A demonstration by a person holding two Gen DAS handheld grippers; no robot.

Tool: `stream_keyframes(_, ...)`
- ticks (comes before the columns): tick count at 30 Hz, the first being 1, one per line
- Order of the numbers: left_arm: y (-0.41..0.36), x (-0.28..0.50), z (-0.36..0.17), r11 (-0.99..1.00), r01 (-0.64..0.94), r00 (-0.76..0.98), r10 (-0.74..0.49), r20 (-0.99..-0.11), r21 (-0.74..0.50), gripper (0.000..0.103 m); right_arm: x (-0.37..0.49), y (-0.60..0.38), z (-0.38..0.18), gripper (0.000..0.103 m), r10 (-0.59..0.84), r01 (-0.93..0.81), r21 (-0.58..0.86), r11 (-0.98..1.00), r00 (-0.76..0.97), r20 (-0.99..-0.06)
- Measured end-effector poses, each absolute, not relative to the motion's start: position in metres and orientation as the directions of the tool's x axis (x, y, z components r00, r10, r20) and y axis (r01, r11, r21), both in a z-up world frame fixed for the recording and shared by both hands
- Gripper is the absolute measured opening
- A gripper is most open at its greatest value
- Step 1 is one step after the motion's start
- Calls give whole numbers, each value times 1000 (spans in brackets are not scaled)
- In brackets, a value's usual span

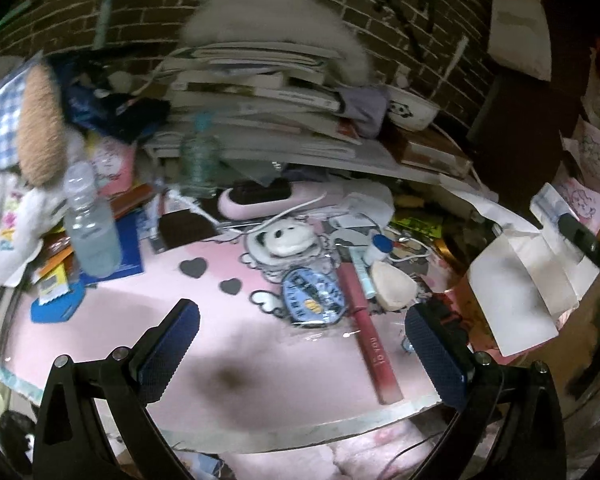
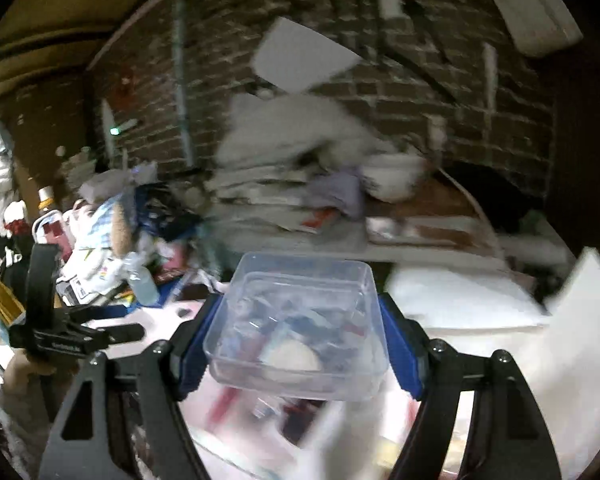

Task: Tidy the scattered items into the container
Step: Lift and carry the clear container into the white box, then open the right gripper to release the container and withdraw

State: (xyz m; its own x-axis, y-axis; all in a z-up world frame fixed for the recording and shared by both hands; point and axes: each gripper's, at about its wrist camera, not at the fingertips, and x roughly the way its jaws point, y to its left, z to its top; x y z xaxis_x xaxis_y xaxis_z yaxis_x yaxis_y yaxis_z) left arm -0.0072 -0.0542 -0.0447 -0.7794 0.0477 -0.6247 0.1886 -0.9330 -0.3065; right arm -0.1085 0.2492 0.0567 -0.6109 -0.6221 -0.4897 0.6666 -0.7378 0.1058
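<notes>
Sitting clamped between the right gripper's [image 2: 300, 344] jaws: clear container [image 2: 298, 280].

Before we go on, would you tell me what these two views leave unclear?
- Right wrist view: whether the clear container, held in the right claw, holds anything; motion blur, and the table shows through it.
- Left wrist view: the red tube's lettering, too small.
- Left wrist view: the book stack's titles, blurred.

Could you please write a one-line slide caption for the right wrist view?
Right claw grips a clear plastic container above a cluttered pink desk.
</notes>
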Motion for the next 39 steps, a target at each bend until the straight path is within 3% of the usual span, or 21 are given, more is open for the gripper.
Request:
stream_keyframes(8,-34,-30,-44,-941,137,-775,93,-625,-310,103,-157,310,44,73,-515,578,165,-800,-517,-684)
stream_keyframes(18,-22,-45,-46,-947,101,-762,124,-636,-305,103,-176,278,-5,73,-316,625,-11,-781,-410,-856)
stream_keyframes(33,-36,-62,-88,-949,142,-695,108,-711,-283,102,-179,265,-6,74,-254,614,-118,-780,-484,-837)
stream_keyframes(35,-36,-67,-93,-953,151,-686,92,-722,-264,102,-179,264,-3,83,-264,615,-120,-779,-495,-828)
stream_keyframes(39,-39,-77,-99,-962,151,-682,66,-728,-229,101,-174,260,7,85,-290,616,-136,-776,-541,-790)
